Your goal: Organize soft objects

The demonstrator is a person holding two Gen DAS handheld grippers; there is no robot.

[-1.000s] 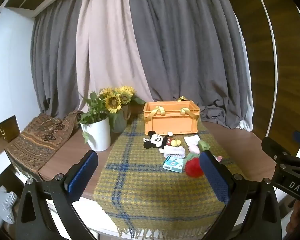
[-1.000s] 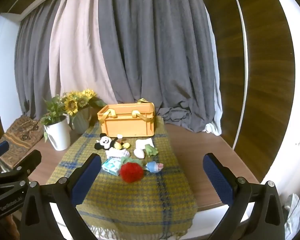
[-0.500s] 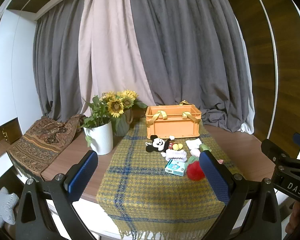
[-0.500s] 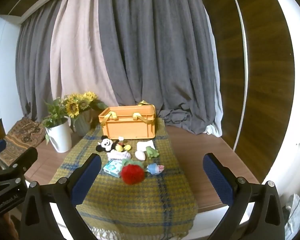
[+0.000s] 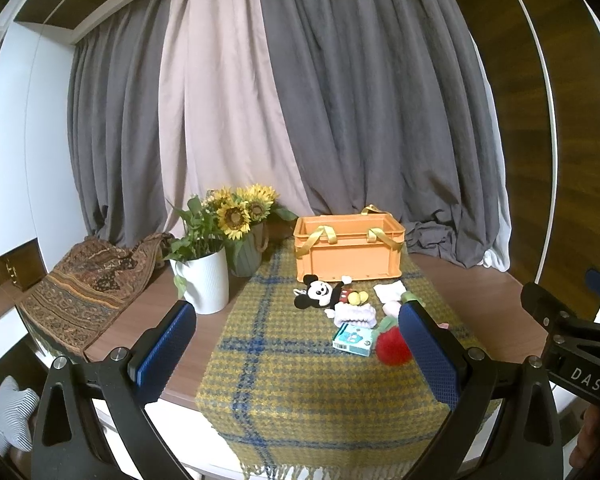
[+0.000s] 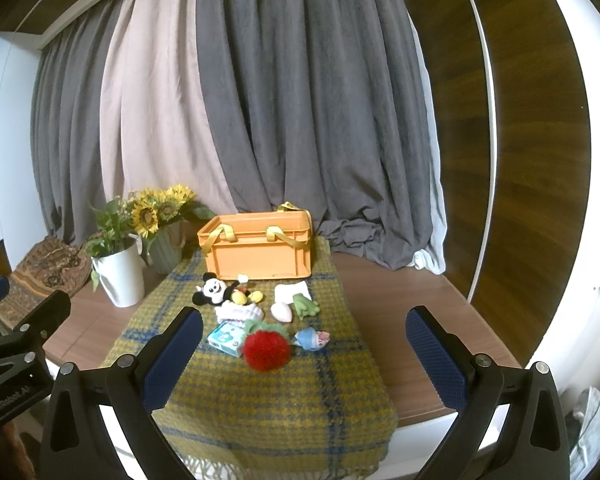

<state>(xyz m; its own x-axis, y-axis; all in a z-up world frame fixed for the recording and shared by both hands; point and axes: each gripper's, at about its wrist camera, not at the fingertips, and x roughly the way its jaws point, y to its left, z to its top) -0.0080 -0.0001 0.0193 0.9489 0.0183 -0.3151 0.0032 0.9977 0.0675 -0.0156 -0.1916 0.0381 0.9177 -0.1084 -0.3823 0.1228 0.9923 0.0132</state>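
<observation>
Hovering empty, left gripper (image 5: 298, 350) and right gripper (image 6: 304, 354) both stand with jaws spread wide; soft toys (image 6: 256, 316) lie ahead between the jaws, orange basket (image 6: 260, 250) beyond.

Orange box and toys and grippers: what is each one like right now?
Orange box: upright, handles flopped over.
Mouse plush: lying on the cloth, outside the box.
Red pompom: on the cloth.
Left hand-held gripper: open, holding nothing.
Right hand-held gripper: open, holding nothing.
</observation>
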